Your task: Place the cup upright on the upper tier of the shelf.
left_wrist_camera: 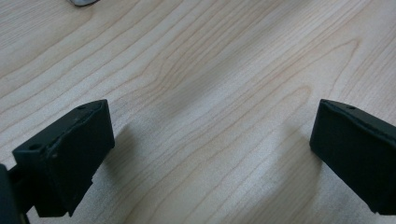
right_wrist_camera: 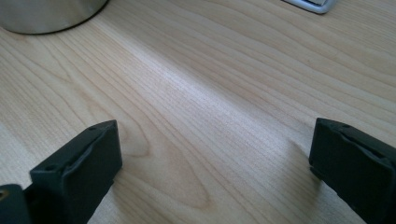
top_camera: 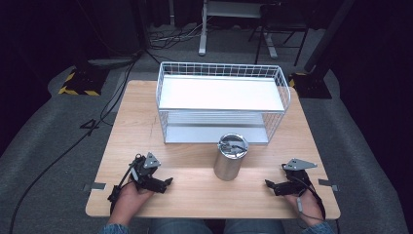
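So the metal can (top_camera: pixel 230 158) stands upright a bit toward the near edge of the tabletop (top_camera: pixel 195 195), roughly midway between its left and right edges and just in front of the white wire basket (top_camera: pixel 221 102). Its long axis runs straight up and down, lidded end up, with what looks like a pull tab on top.

Both tongs are spread wide and empty. The left gripper (top_camera: pixel 158 183) rests near the front left corner and the right gripper (top_camera: pixel 275 186) near the front right, each well apart from the can.

My guess at what goes wrong: it's a tall, smooth, shiny cylinder, so a pinch high up or off-center could tip it or let it slip. If it falls it'll likely roll, maybe off the near edge. The basket sits close behind, so a push from the front could knock the can into the wire.
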{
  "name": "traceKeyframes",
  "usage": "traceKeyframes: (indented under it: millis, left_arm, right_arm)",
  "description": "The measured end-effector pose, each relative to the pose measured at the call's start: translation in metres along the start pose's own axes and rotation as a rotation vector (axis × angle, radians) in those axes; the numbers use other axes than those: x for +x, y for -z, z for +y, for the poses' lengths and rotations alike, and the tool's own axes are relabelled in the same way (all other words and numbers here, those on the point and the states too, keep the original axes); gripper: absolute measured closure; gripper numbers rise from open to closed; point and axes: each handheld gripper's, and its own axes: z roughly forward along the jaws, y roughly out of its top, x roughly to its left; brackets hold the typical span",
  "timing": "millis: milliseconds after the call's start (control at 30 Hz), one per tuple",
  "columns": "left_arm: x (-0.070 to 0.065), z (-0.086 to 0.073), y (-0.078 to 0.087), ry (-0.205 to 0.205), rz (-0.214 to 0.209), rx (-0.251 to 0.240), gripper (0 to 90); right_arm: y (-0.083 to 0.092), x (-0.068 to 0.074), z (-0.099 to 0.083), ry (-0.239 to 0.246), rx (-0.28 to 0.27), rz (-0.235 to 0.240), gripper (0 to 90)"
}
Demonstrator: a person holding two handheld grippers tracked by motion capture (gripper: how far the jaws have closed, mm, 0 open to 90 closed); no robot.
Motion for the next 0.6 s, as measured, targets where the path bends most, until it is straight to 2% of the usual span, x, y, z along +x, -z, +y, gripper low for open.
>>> traceKeyframes:
  millis: [233, 367, 600]
  left_arm:
    - [0.000, 0.002, -0.001, -0.001, 0.000, 0.002, 0.3]
    - [0.000, 0.002, -0.002, 0.000, -0.002, 0.001, 0.3]
    - [0.000, 0.002, -0.002, -0.004, -0.001, -0.001, 0.2]
  right_arm:
    - [0.000, 0.000, 0.000, 0.000, 0.003, 0.001, 2.6]
    - [0.003, 0.000, 0.003, -0.006, 0.010, 0.019, 2.5]
    - [0.020, 0.007, 0.021, 0.020, -0.054, 0.057, 2.6]
